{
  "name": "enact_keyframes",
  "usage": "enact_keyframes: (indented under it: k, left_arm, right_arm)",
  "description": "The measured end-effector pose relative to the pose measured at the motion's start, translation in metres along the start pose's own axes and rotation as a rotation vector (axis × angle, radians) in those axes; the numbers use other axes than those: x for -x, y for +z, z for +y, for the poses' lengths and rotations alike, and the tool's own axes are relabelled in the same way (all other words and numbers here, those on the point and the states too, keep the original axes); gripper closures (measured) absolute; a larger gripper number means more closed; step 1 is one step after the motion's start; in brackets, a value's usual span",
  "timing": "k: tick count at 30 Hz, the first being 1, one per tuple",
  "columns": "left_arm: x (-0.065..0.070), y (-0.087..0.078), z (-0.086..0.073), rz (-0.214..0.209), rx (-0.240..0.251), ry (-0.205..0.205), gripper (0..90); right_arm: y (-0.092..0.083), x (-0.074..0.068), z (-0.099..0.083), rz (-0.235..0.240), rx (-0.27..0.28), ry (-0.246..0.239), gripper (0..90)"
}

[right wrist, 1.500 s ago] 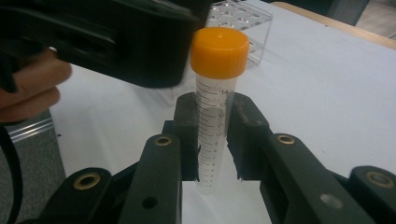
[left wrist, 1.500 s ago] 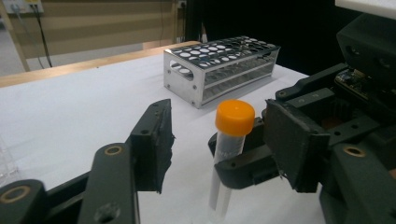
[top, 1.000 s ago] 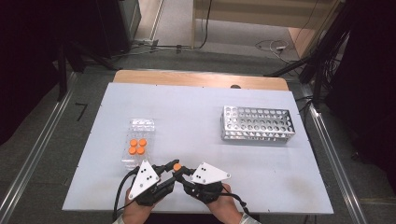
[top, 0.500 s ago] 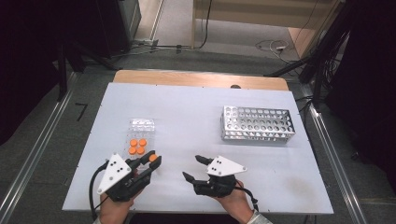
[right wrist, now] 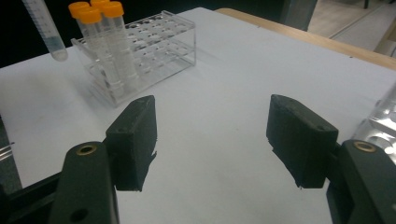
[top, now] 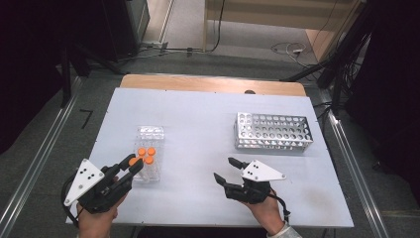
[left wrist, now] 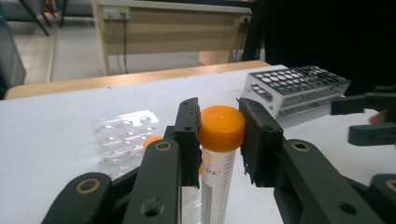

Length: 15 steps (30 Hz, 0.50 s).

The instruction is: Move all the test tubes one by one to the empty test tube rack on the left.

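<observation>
Left gripper view: jaws of left gripper [left wrist: 219, 135] closed on orange cap of held tube [left wrist: 219, 154], tube upright, lifted clear, judging by right gripper view.
Right gripper view: jaws of right gripper [right wrist: 212, 140] spread wide, nothing between, bare table [right wrist: 224, 116] beyond.
Clear rack [top: 148, 151]: at 9 o'clock of table, three orange-capped tubes [top: 146, 154] standing in near end, possibly touching.
Metal rack [top: 273, 131]: at 3 o'clock, well apart from right gripper.

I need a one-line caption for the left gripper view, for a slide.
Left gripper closed on an orange-capped tube, with the metal rack behind on the white table.
</observation>
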<state>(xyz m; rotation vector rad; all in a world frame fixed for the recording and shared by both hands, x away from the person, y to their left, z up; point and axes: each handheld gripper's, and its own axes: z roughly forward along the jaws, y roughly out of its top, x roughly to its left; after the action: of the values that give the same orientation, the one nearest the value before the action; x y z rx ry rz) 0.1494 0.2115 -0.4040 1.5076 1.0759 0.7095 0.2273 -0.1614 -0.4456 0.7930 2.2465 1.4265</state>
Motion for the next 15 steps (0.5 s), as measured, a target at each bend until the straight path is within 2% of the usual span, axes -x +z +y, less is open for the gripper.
enact_keyframes:
  k: [5, 8, 15]
  left_arm:
    - [-0.011, -0.003, 0.004, 0.061, 0.024, -0.004, 70.0]
    - [-0.017, -0.002, 0.005, 0.117, 0.041, 0.011, 70.0]
    - [-0.028, 0.010, 0.004, 0.151, 0.035, 0.008, 70.0]
  right_arm:
    - [-0.010, 0.010, -0.003, -0.030, 0.008, 0.015, 32.0]
    - [-0.014, 0.013, -0.005, -0.044, 0.007, 0.025, 32.1]
    - [-0.019, 0.019, -0.005, -0.063, 0.017, 0.034, 32.1]
